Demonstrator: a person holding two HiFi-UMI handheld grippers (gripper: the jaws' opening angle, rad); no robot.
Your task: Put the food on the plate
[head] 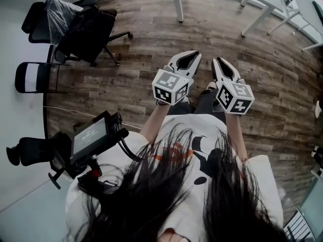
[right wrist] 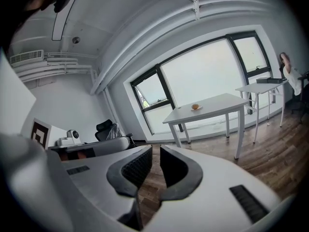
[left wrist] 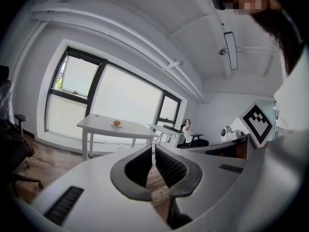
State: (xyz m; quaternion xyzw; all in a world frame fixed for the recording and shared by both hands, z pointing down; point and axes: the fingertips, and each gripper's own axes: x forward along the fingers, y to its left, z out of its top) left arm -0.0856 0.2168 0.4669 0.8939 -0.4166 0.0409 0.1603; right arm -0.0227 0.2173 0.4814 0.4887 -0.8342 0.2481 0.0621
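Observation:
A small round orange-brown piece of food (left wrist: pixel 116 123) (right wrist: pixel 195 107) lies far ahead on a white table (left wrist: pixel 96 124) (right wrist: pixel 222 104) by the window, on what looks like a small white dish. My left gripper (head: pixel 193 54) (left wrist: pixel 153 148) is held level over the wooden floor, its jaws shut with nothing between them. Close beside it, my right gripper (head: pixel 217 60) (right wrist: pixel 155 148) is also shut and empty. Both point towards the distant table. The head view does not show the food.
Black office chairs (head: pixel 83 32) and a folding chair (head: pixel 34 77) stand at the left. White table legs (head: pixel 177 4) rise at the far edge of the wooden floor (head: pixel 272 69). A person (left wrist: pixel 187 132) (right wrist: pixel 288 71) sits at another desk.

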